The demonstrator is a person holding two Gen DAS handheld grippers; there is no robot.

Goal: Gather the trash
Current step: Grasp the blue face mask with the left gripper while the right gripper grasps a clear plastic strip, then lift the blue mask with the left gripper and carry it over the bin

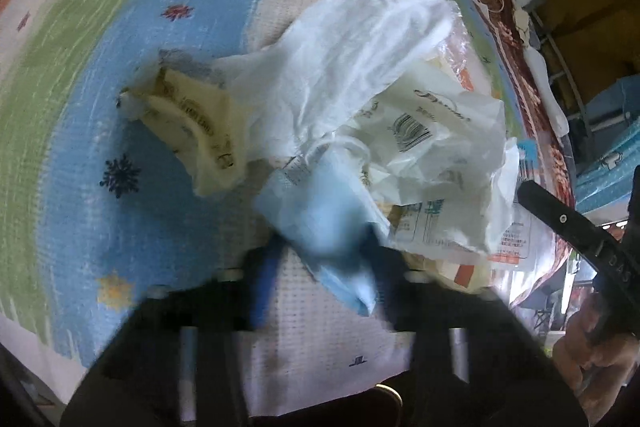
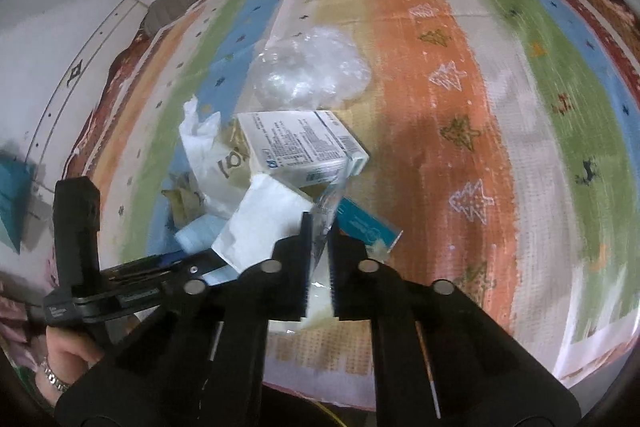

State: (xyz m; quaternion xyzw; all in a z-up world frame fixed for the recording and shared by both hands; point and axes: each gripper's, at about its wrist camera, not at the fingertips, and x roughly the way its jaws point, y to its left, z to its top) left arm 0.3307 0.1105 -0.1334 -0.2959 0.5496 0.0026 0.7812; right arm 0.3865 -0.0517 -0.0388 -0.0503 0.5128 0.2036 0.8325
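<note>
1. Bottom centre of the left wrist view: the left tool (image 1: 326,259) is clenched on a blue wrapper (image 1: 320,223).
2. The right tool (image 2: 320,223) pinches clear plastic film (image 2: 322,227).
3. Beyond it lie a white carton (image 2: 300,151) and a crumpled clear bag (image 2: 312,71), upper centre on the striped cloth (image 2: 440,87).
4. Only the left view shows the barcoded white bag (image 1: 420,143).

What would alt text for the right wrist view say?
The right gripper is shut on a clear plastic wrapper beside a trash pile: white carton, white paper, crumpled clear plastic, on a striped mat.
</note>
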